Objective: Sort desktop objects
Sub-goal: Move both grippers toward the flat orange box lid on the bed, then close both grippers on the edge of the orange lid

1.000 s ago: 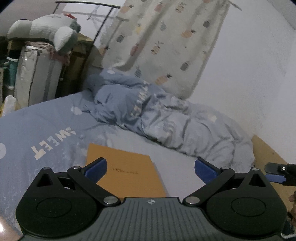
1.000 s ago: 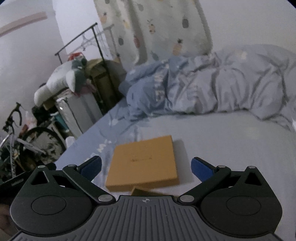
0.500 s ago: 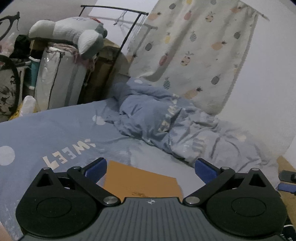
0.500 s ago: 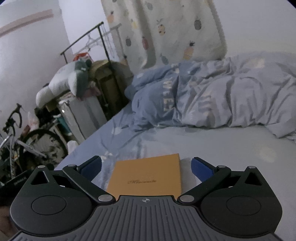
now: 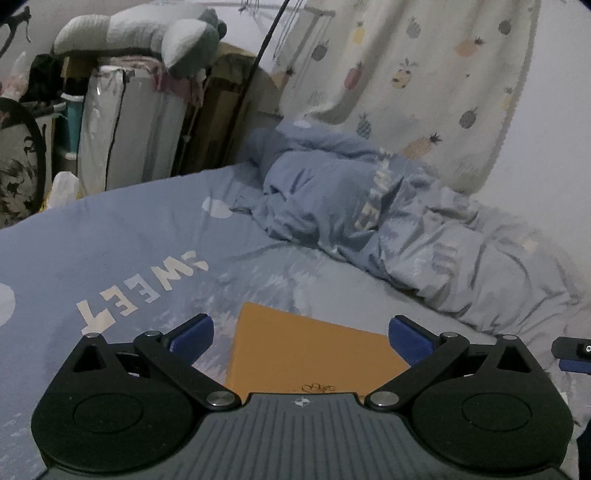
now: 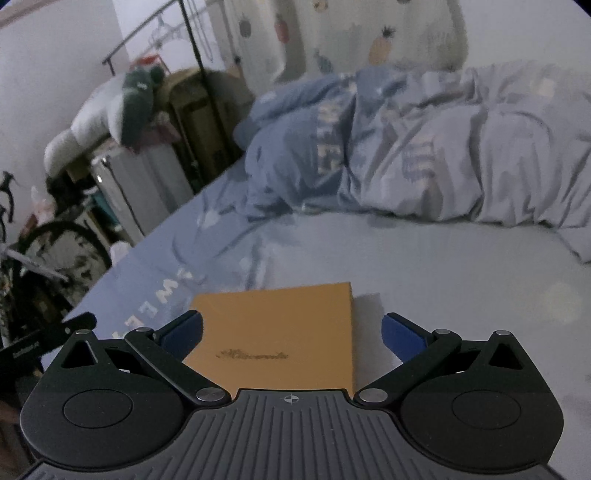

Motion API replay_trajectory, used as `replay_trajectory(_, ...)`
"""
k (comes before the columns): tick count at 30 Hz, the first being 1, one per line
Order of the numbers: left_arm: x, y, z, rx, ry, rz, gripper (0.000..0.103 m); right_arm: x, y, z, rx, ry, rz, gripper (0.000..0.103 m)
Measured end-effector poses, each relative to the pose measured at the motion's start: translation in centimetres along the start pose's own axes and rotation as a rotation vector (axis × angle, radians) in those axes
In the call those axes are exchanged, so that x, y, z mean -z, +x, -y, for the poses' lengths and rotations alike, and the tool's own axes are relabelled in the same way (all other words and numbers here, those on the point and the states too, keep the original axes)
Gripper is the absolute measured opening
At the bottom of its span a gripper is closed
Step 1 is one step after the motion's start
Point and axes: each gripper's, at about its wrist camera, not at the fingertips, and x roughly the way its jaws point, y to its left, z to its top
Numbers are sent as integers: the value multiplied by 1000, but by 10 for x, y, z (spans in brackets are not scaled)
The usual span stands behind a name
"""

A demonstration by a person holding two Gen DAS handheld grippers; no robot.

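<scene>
A flat orange box (image 5: 306,354) with a small gold script mark lies on the blue bedsheet (image 5: 110,236), low in the left wrist view. The same orange box (image 6: 280,339) fills the lower middle of the right wrist view. My left gripper (image 5: 301,334) hangs open above it, blue pads wide apart, nothing between them. My right gripper (image 6: 291,332) is open too, its pads straddling the box from above without visible contact. The other gripper's tip (image 5: 572,350) shows at the right edge of the left view.
A crumpled blue duvet (image 5: 369,214) is piled at the far side of the bed. Beside the bed stand stacked bags with a plush toy (image 5: 147,33), a clothes rail (image 6: 192,55) and a bicycle wheel (image 6: 55,258). A pineapple-print curtain (image 5: 424,74) hangs behind.
Both views have dropped closer to the orange box, which now sits lower between the fingers. Both grippers stay open throughout.
</scene>
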Motion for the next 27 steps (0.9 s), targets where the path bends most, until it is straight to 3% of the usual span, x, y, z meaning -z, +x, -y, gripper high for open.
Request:
replay_trajectory(17,22,109,-24,-28,-24,-195,103,17,137,22,-2,3,-206,103)
replay_trajectory(27,37,156,-34,-40,-34,-298,103,38,196,32,-2,3,-312,103)
